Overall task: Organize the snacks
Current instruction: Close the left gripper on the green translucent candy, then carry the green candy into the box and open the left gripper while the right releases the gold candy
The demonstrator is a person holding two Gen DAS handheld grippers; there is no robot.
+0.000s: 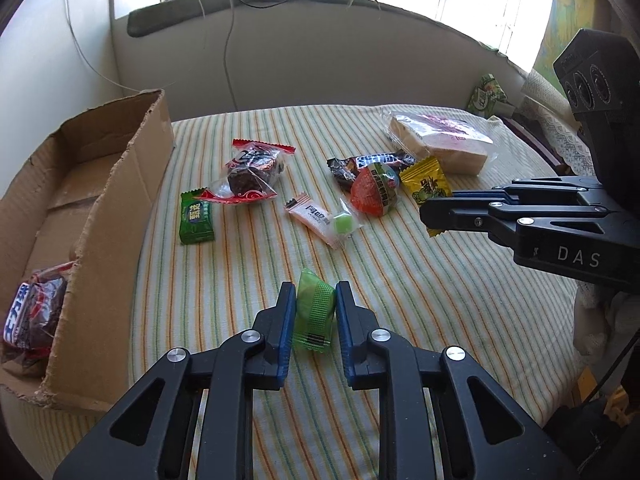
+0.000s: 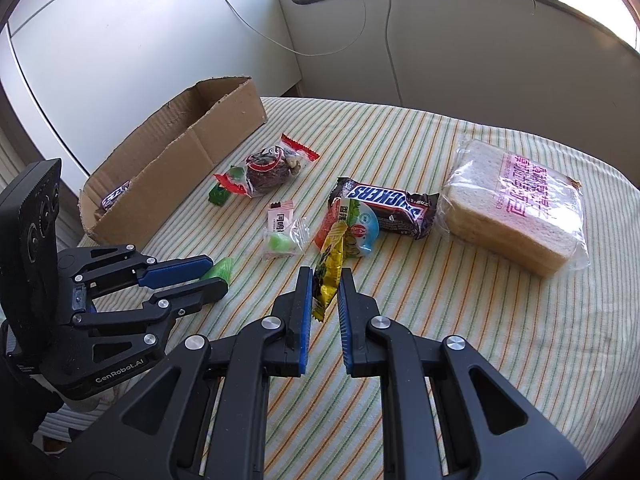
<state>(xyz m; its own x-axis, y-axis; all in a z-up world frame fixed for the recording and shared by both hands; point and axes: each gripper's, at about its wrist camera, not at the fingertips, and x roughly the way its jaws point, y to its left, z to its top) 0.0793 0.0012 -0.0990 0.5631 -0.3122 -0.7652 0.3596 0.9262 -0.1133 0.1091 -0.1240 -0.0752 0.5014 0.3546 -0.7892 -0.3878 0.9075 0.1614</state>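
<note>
A small translucent green candy (image 1: pixel 314 312) stands on the striped tablecloth between the blue pads of my left gripper (image 1: pixel 314 292), and both pads touch its sides. From the right wrist view, the same left gripper (image 2: pixel 218 276) grips the green candy (image 2: pixel 222 268) low over the cloth. My right gripper (image 2: pixel 325 272) is shut on a yellow snack packet (image 2: pixel 330 256), which sticks up between its fingers. That yellow packet (image 1: pixel 424 182) also shows at the right gripper's tips (image 1: pixel 424 212). A cardboard box (image 1: pixel 120 216) at the left holds one dark wrapped snack (image 1: pixel 36 312).
Loose on the cloth lie a Snickers bar (image 2: pixel 384 204), a bag of sliced bread (image 2: pixel 516 204), a red-wrapped brown cake (image 1: pixel 252 176), a green packet (image 1: pixel 196 218), a pink-white candy (image 1: pixel 312 216) and a red jelly cup (image 1: pixel 374 192). Another green packet (image 1: pixel 488 94) sits at the far edge.
</note>
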